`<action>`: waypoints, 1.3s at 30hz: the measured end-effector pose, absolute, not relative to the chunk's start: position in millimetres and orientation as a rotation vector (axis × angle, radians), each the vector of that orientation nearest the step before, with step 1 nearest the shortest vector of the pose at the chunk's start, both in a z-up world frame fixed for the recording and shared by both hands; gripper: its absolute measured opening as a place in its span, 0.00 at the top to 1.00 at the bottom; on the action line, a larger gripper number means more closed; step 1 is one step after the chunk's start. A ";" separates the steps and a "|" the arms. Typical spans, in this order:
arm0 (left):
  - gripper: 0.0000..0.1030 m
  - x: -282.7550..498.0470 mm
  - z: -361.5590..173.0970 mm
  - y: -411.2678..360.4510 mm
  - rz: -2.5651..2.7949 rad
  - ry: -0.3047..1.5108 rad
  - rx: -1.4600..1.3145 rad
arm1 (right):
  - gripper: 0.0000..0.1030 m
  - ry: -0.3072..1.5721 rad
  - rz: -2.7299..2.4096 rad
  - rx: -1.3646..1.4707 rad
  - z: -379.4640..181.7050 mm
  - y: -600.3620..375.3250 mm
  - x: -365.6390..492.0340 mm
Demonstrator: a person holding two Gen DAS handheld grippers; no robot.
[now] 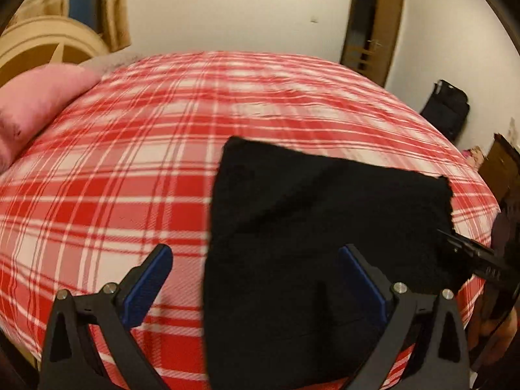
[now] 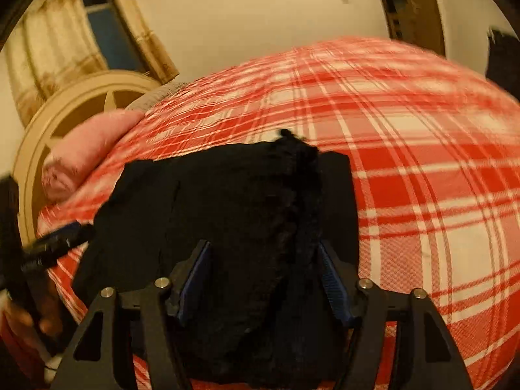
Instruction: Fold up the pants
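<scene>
The black pants (image 1: 325, 211) lie folded into a flat rectangle on the red and white plaid bed (image 1: 113, 178). My left gripper (image 1: 255, 253) hovers open and wide over their near left edge; one pad is above the sheet, the other above the cloth. My right gripper (image 2: 263, 247) sits at the pants' other side. The pants (image 2: 227, 201) bunch up and fill the gap between its blue pads, which close on the cloth. A gathered waistband ridge runs up from the right pad. Each view shows the other gripper's tip at the pants' edge.
A pink pillow (image 1: 39, 104) lies at the bed's far left by a cream round headboard (image 1: 39, 42). A brown door (image 1: 373, 32) and a black bag (image 1: 448, 107) stand past the bed on the right. Plaid sheet (image 2: 422, 162) stretches right of the pants.
</scene>
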State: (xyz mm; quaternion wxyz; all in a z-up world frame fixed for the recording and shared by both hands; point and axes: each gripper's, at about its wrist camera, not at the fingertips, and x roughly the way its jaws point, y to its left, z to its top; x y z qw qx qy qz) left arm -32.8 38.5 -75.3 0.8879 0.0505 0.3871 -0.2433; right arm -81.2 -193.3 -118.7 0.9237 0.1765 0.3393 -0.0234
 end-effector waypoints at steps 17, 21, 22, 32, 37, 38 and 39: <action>0.00 -3.3 -69.3 61.5 -0.395 0.813 0.006 | 0.78 0.702 -0.003 0.216 -115.0 -215.5 -84.0; 0.00 -16.1 -92.1 39.6 -0.373 0.826 0.136 | 0.63 0.708 0.015 0.313 -118.3 -229.0 -88.9; 0.00 -18.0 -98.1 34.9 -0.351 0.826 0.178 | 0.60 0.713 0.013 0.323 -116.2 -231.7 -89.5; 0.00 -13.3 -107.6 42.3 -0.347 0.864 0.107 | 0.55 0.534 0.158 0.174 -28.3 -156.5 -43.3; 0.00 -16.7 -105.0 38.4 -0.331 0.861 0.142 | 0.72 0.677 0.292 0.110 -54.7 -95.0 34.6; 0.00 -16.0 -105.2 37.7 -0.331 0.861 0.146 | 0.77 0.703 0.307 0.099 -61.0 -84.5 48.2; 0.00 -15.8 -105.4 37.7 -0.331 0.863 0.145 | 0.77 0.718 0.309 0.090 -65.4 -76.1 56.8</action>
